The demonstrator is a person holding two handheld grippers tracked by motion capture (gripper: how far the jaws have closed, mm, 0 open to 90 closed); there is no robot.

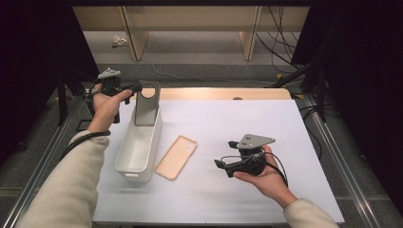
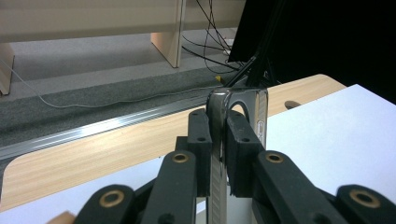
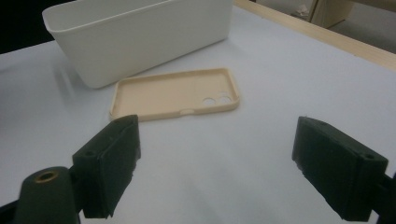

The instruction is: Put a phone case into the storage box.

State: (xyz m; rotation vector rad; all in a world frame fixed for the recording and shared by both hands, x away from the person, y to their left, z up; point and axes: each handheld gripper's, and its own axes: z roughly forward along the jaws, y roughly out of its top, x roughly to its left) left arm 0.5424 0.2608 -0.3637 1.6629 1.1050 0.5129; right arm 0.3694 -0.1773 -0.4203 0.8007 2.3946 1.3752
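Dark glossy phone case [image 1: 145, 105] upright over the white bin's [image 1: 124, 156] far end

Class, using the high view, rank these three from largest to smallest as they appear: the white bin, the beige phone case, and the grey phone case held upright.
1. white bin
2. beige phone case
3. grey phone case, though it looks close to the beige one, and it stands farther from the camera, so that order is unsure.

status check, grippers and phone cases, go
Left gripper shut on grey phone case, upright over white bin. Right gripper open, empty. Beige case flat, unobstructed.
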